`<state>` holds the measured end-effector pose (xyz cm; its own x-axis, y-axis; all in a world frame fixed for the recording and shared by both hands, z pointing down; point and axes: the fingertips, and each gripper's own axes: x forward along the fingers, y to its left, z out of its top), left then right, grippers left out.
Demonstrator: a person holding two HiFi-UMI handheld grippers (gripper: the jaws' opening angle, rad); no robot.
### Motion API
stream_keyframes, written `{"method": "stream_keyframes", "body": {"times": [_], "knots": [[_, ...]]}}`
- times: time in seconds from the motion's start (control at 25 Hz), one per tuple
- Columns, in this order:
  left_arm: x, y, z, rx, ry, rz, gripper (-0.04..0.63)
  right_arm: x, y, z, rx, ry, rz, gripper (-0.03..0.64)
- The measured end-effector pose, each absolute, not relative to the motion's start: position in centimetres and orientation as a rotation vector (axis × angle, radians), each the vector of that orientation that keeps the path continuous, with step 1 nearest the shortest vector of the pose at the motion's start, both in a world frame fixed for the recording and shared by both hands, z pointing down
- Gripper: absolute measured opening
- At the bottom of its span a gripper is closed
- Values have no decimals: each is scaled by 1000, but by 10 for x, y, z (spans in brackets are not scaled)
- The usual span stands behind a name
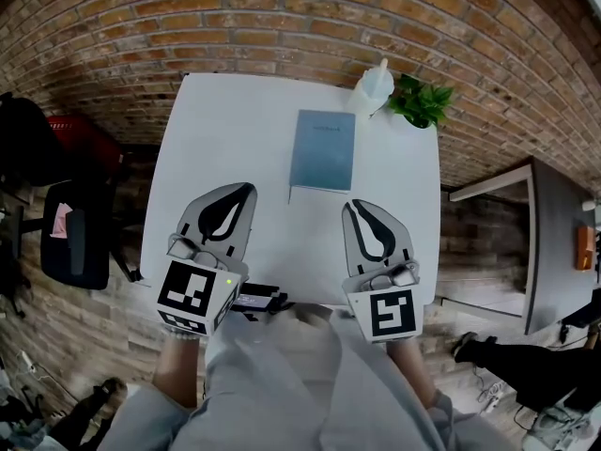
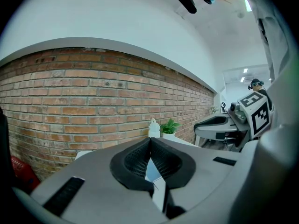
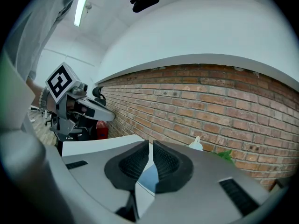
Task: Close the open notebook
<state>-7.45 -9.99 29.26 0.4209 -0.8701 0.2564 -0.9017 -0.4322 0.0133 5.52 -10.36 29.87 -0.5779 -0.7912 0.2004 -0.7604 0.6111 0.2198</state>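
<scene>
Red-brown brick wall (image 1: 282, 26) runs behind a white table (image 1: 207, 139) that stands on a wood-look floor, with a black chair (image 1: 75, 238) off to the left and another desk (image 1: 554, 224) off to the right. On the table, a little right of centre and toward the far side, lies the notebook (image 1: 323, 150). It is shut and flat, its plain blue cover facing up, with a small line of print near the far edge that is too small to read. Its long sides run from near to far, and a thin dark thread pokes out at its near left corner. Nothing rests on it. Beyond its far right corner stands a white bottle (image 1: 372, 88), and just right of that, at the table's far right corner, a small green plant (image 1: 423, 101). The left gripper (image 1: 242, 192) hovers over the near left part of the table, pointing toward the wall. Its jaws are pressed together with nothing between them. The right gripper (image 1: 355, 207) hovers over the near right part, just nearer than the notebook's near right corner and apart from it. Its jaws are all but together, only a hairline slit between the ribbed pads, and it holds nothing. Through each gripper's dark pads a sliver of the blue cover shows on the table beyond.
</scene>
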Motion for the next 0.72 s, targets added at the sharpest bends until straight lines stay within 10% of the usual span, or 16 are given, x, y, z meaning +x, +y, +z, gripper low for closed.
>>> {"method": "stream_keyframes", "body": {"times": [0.72], "knots": [[-80,-99,297,2501,-1560,263,18,43,-99,302,1203,-2540,-212,57]]}}
